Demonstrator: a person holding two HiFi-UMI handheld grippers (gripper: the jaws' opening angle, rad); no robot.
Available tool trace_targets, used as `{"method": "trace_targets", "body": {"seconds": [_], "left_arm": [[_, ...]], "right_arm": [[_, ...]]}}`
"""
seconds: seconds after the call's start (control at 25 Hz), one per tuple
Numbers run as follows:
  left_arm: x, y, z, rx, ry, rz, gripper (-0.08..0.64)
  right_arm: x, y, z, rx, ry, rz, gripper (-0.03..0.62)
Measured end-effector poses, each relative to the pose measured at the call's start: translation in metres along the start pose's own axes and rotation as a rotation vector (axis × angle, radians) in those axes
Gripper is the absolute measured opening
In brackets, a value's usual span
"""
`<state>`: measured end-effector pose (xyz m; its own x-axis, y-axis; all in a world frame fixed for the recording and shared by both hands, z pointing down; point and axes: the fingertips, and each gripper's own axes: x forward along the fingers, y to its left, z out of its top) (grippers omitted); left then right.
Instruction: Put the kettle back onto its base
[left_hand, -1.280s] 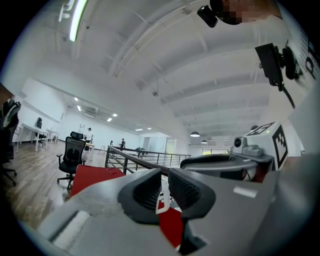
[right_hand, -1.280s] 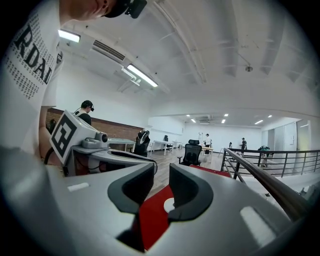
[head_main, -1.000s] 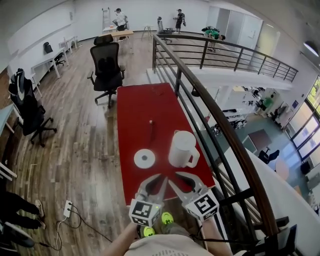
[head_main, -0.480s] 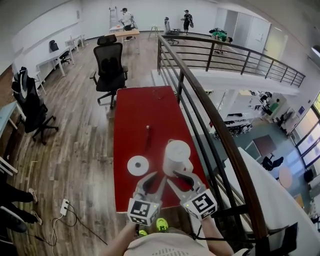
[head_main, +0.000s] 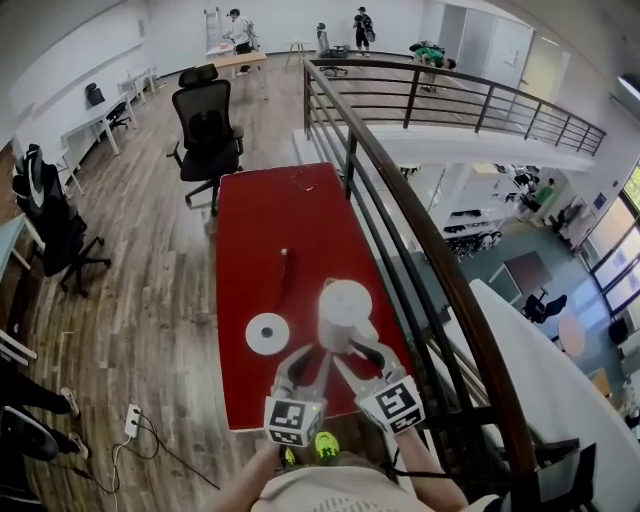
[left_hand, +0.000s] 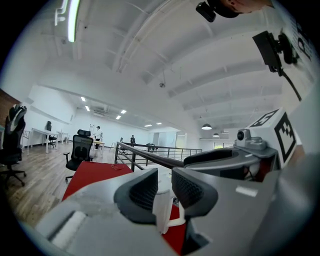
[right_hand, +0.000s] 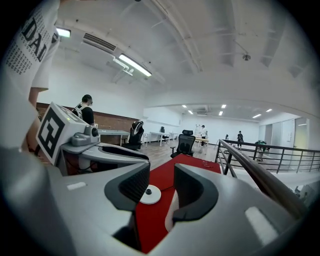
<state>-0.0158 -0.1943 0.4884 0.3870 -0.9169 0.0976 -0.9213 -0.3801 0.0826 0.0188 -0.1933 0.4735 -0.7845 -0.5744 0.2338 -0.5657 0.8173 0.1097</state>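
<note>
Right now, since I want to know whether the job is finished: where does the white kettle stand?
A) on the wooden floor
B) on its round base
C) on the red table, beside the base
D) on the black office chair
C: in the head view the kettle stands on the red table, apart from the round base, which lies bare to its left.

Little here can be read. In the right gripper view, my white shirt (right_hand: 31, 47) bears big dark letters that begin "DA"; the rest is cut off, and the small print beneath is too fine to read. In the left gripper view, only unreadable pieces of big letters show. The two white cubes (head_main: 294, 420) (head_main: 398, 403) carry black square markers, no words.
</note>
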Motion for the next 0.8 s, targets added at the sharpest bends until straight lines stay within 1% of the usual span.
{"method": "trace_targets", "body": {"seconds": [0.08, 0.36, 0.44, 0.6, 0.8], "left_arm": [[0.008, -0.004, -0.006, 0.026, 0.008, -0.015, 0.095], [0.032, -0.025, -0.021, 0.049, 0.022, -0.056, 0.095], [0.04, -0.032, -0.026, 0.047, 0.02, -0.064, 0.095], [0.052, -0.041, -0.041, 0.031, 0.04, -0.079, 0.094], [0.064, -0.047, -0.052, 0.043, 0.057, -0.089, 0.091]], "right_arm": [[-0.003, -0.007, -0.009, 0.006, 0.001, -0.032, 0.146], [-0.016, -0.031, -0.035, 0.024, 0.036, -0.116, 0.149], [-0.018, -0.038, -0.043, 0.03, 0.048, -0.133, 0.163], [-0.021, -0.052, -0.055, 0.037, 0.081, -0.168, 0.167], [-0.021, -0.065, -0.068, 0.051, 0.107, -0.186, 0.17]]}}
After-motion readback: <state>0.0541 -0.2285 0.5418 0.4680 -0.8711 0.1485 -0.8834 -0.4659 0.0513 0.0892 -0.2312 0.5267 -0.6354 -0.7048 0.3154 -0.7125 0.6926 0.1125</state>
